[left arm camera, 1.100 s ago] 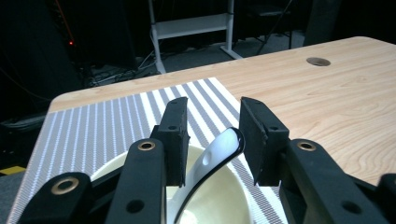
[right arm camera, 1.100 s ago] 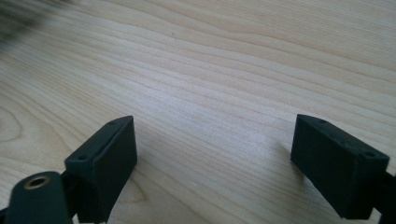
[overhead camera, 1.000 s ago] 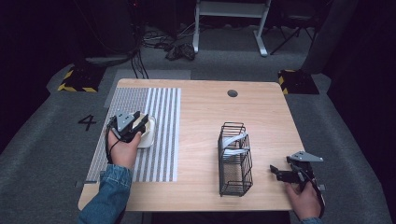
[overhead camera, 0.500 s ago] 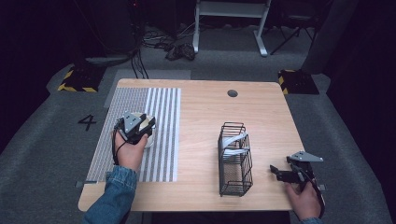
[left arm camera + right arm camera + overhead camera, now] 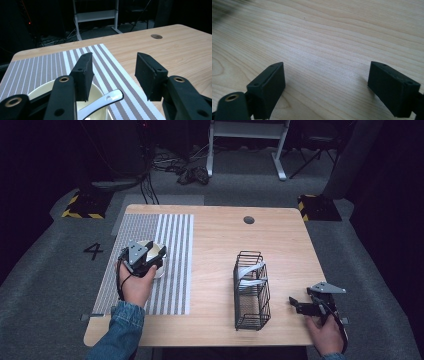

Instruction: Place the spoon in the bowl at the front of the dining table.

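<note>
A pale wooden worktop (image 5: 210, 245) with rounded corners has a round cable hole (image 5: 248, 220) near its 12 o'clock edge. A grey-and-white striped mat (image 5: 170, 270) lies on it at 9 o'clock, a black wire basket (image 5: 252, 292) stands towards 4 o'clock.

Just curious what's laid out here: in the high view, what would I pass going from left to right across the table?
Striped placemat → left gripper over a bowl → wire basket → right gripper.

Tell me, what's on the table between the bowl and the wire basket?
Nothing but striped mat and bare wood, as the high view shows, between bowl and wire basket.
</note>
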`<state>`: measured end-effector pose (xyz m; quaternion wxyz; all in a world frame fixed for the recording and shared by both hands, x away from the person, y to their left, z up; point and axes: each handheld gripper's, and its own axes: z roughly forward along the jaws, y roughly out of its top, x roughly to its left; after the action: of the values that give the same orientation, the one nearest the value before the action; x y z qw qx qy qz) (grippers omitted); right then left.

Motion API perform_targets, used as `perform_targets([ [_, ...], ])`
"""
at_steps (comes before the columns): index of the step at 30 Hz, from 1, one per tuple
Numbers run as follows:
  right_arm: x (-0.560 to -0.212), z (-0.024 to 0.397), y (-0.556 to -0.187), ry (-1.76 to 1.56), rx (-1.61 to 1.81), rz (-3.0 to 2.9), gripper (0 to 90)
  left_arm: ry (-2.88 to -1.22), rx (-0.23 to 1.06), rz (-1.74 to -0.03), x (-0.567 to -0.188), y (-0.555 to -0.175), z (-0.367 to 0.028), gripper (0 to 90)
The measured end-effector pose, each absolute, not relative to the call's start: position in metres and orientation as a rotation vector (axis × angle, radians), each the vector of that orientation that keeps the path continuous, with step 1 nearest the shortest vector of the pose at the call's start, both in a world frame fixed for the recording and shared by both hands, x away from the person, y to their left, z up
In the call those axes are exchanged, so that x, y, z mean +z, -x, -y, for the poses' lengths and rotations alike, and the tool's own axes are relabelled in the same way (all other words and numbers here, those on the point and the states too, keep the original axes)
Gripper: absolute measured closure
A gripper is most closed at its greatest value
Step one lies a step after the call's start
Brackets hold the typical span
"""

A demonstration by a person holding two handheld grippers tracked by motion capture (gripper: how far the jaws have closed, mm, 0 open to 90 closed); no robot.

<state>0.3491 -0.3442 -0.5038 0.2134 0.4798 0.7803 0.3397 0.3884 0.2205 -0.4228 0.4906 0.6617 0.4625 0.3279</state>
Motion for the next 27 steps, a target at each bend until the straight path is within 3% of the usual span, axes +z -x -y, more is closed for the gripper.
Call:
perform_targets([
  [27,-0.504,0.344,-0.349,-1.333,0.943,-2.165,14.5,-1.618,0.762,-1.163,-0.407,-0.322,-0.243,29.6],
])
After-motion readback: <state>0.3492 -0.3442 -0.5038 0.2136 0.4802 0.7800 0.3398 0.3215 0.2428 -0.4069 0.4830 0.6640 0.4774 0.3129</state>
